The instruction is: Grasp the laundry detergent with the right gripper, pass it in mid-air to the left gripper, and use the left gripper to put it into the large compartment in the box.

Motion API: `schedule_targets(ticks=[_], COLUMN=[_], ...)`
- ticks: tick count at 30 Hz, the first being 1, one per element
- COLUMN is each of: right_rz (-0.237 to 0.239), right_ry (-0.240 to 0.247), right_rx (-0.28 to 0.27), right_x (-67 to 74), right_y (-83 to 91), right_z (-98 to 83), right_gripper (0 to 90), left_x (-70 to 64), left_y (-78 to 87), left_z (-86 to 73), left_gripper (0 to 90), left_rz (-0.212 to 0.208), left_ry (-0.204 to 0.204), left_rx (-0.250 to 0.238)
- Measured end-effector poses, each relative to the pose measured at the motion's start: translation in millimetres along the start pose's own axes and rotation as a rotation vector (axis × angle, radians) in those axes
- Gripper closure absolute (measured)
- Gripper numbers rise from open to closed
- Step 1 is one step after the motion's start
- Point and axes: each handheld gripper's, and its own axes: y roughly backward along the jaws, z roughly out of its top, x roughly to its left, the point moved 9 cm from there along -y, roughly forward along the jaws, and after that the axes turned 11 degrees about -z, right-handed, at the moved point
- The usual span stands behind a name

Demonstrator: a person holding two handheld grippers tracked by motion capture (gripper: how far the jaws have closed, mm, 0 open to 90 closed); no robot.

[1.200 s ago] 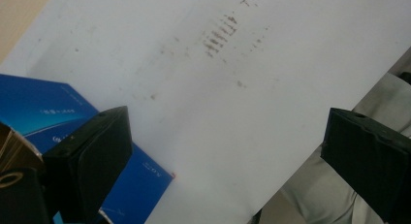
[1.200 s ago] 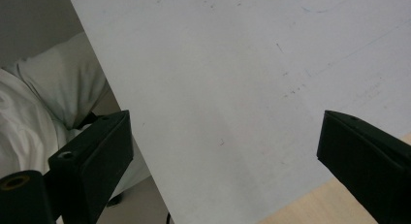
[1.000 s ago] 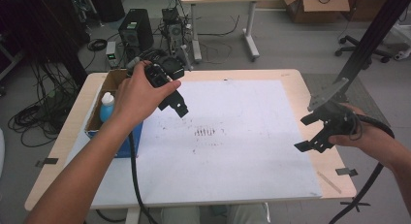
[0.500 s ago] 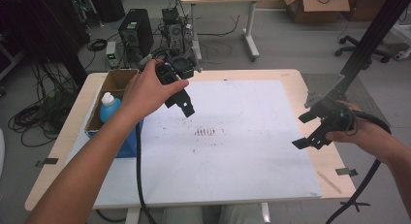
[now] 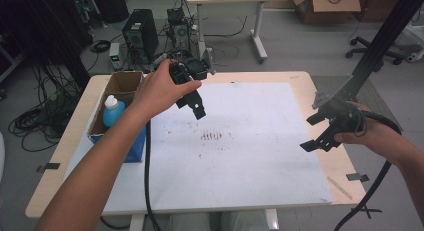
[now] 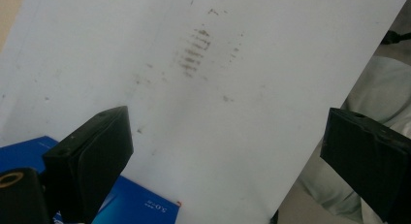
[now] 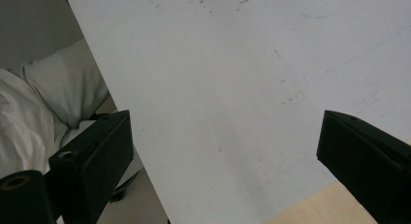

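High view: left gripper (image 5: 196, 105) and right gripper (image 5: 320, 132) both spread wide, empty, above white sheet (image 5: 250, 156). Bottle (image 5: 113, 111) boxed beside left gripper, untouched. No task progress evident.

On the blue box (image 6: 131, 204) in the left gripper view we can make out small white print, upside down, perhaps "5.0", too blurred to be sure. We read no other text or label anywhere.
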Motion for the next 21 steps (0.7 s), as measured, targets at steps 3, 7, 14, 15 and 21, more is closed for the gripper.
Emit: schedule_targets(ticks=[3, 7, 14, 15, 21], right_rz=[-0.004, -0.004, 0.003, 0.004, 0.005], right_ry=[0.001, 0.000, 0.003, 0.002, 0.006], right_rx=[-0.003, -0.004, 0.004, 0.004, 0.002], right_x=[-1.7, -2.9, -2.5, -2.5, -2.5], right_y=[2.2, 2.0, -3.9, -4.0, -3.4], right_z=[1.5, 1.8, 1.3, 1.9, 3.3], right_gripper=[6.0, 6.0, 5.9, 5.9, 6.0], left_x=[1.6, 0.3, -1.6, -1.6, -1.4], left_y=[-2.1, -6.2, -10.1, -10.4, -12.2], left_z=[0.7, 0.9, 3.6, 3.9, 4.8], left_gripper=[4.9, 5.0, 5.0, 5.0, 5.0], left_rz=[0.001, -0.003, -0.010, -0.011, -0.014], left_ry=[-0.008, -0.024, -0.048, -0.049, -0.052], left_rx=[0.001, 0.011, 0.019, 0.020, 0.024])
